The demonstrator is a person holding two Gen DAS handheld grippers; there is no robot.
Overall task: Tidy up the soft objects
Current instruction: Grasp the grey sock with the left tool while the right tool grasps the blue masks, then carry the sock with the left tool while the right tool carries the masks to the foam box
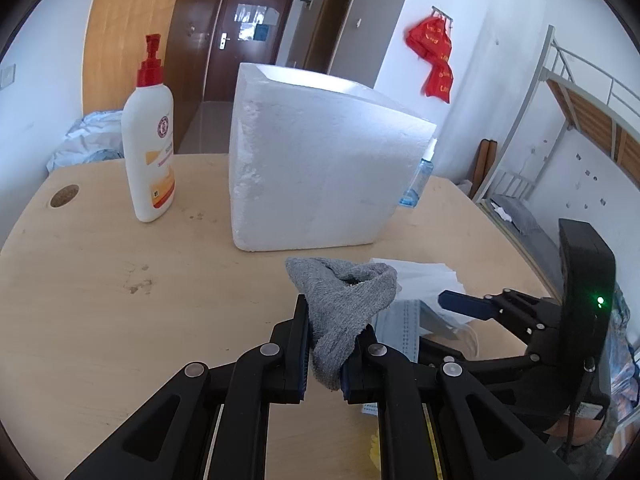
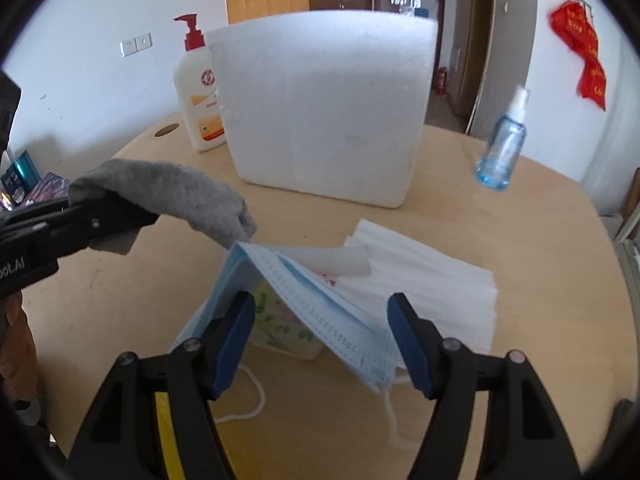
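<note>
A grey sock (image 1: 344,296) hangs bunched between the pads of my left gripper (image 1: 334,320), which is shut on it a little above the wooden table (image 1: 100,280). In the right wrist view the same sock (image 2: 180,196) droops from the left gripper (image 2: 136,220) at the left. My right gripper (image 2: 320,308) stands open over a stack of blue face masks (image 2: 344,328); the masks lie between its fingers, and the pads do not press on them. The masks lean on a tissue packet (image 2: 280,324). A pile of white foam sheets (image 2: 432,280) lies just beyond.
A tall white foam box (image 2: 328,108) stands mid-table behind the pile. A white lotion bottle with a red pump (image 2: 198,92) is to its left, and a small blue spray bottle (image 2: 502,148) to its right. The table's edge curves close on the right.
</note>
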